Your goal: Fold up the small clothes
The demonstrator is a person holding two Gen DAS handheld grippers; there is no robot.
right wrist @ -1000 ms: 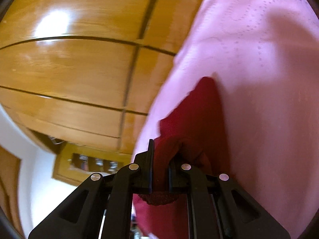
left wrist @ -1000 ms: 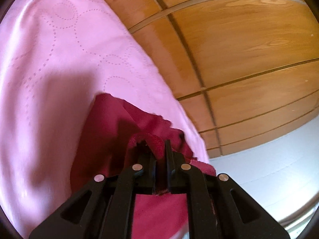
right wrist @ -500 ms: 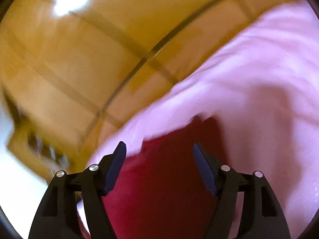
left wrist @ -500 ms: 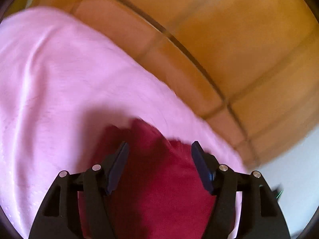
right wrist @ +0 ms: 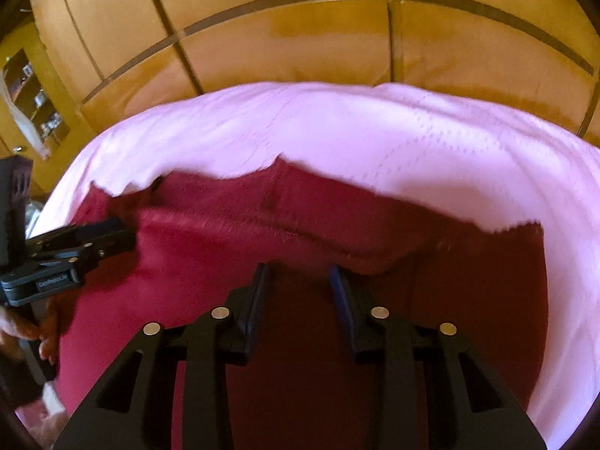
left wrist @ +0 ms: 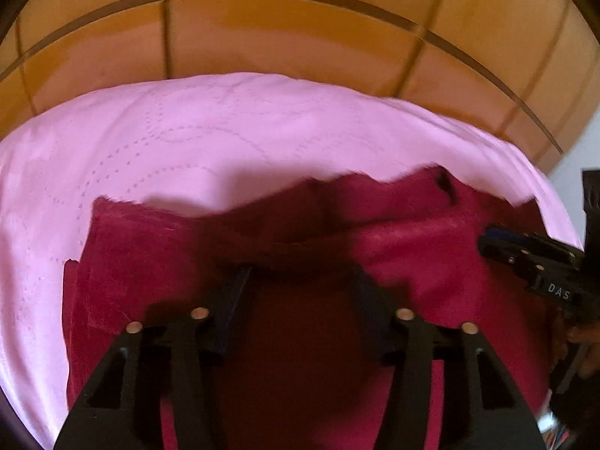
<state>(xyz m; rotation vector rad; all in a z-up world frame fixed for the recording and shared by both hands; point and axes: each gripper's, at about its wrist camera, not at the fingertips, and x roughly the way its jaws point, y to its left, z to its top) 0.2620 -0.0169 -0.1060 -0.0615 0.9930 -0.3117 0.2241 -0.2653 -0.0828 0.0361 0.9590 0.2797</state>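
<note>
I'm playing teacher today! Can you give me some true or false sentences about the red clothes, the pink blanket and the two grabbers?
1. The red garment lies on a pink cover. True.
2. The left gripper is clamped shut on the cloth. False: its jaws stand apart with nothing between them.
3. The right gripper is open. True.
4. The garment is green. False: it is dark red.
5. Wooden panels stand behind the pink cover. True.

garment (left wrist: 405, 255) on bedspread (left wrist: 225, 131), wooden panels (left wrist: 300, 37) behind
</note>
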